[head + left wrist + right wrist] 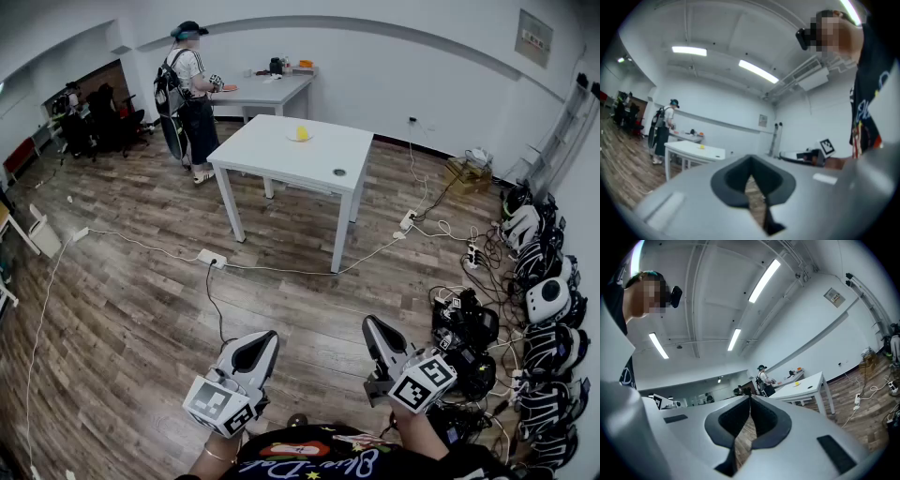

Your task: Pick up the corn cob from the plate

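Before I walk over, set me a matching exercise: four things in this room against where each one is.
1 corn cob
2 power strip
3 person with backpack
4 row of headsets

A along the room's right side
B on the plate, near white table
C at the far table
D wooden floor, beside the near white table

Pairs: 1-B, 2-D, 3-C, 4-A

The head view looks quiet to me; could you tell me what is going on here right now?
A person holds the left gripper and the right gripper level in front of them, both shut and empty. They stand well back from the white table, where the corn cob lies on its plate, untouched. Another person stands at a farther table by the wall.
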Motion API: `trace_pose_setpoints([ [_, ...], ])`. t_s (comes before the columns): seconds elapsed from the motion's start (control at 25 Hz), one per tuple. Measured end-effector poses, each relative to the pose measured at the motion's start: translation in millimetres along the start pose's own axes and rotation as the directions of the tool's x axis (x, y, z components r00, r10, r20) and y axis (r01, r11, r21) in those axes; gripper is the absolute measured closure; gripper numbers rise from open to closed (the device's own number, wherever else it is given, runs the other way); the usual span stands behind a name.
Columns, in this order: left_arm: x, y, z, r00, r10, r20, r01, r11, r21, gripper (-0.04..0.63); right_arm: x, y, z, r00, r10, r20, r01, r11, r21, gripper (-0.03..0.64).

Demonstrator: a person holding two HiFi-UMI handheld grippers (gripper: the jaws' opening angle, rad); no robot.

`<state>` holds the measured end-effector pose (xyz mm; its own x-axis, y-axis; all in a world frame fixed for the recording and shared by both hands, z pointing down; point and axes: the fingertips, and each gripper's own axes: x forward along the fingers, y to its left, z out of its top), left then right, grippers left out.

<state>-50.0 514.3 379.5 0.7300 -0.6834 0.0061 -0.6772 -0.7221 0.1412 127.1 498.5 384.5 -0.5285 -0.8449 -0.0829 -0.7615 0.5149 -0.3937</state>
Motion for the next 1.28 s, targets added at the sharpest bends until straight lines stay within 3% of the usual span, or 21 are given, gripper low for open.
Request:
trace_pose_setpoints([
  [0.32,20.6,52.7,-13.5,1.0,-0.014,-0.013,0.014,1.0,-0.027,0.6,52.9,5.1,-8.4,0.999,0.049,0.006,-0.049,0.998,-0.03,0.601],
  [0.6,91.9,105.1,-16.0,0.999,-0.035,-0.027,0.034,0.999,-0.038,0.6,103.6,-76.6,10.0,0.999,-0.035,0.029,0.035,0.999,-0.005,0.601],
  [1.04,261.4,221.5,17.7,1.0,0.027,-0.011,-0.027,1.0,-0.012,0.6,270.4,-200.8,59.0,0.998,0.066,0.004,-0.066,0.997,-0.025,0.6],
  [1.16,290.7,242.6,16.1,0.998,0.046,-0.037,-0.046,0.999,0.02,0.6,305.5,-228.4,58.7,0.995,0.092,-0.034,-0.093,0.996,-0.014,0.601],
  [1.28,309.4,280.4,10.9,0.995,0.085,-0.047,-0.085,0.996,0.002,0.6,346.8,-251.2,52.3,0.994,0.089,-0.068,-0.089,0.996,0.004,0.6],
])
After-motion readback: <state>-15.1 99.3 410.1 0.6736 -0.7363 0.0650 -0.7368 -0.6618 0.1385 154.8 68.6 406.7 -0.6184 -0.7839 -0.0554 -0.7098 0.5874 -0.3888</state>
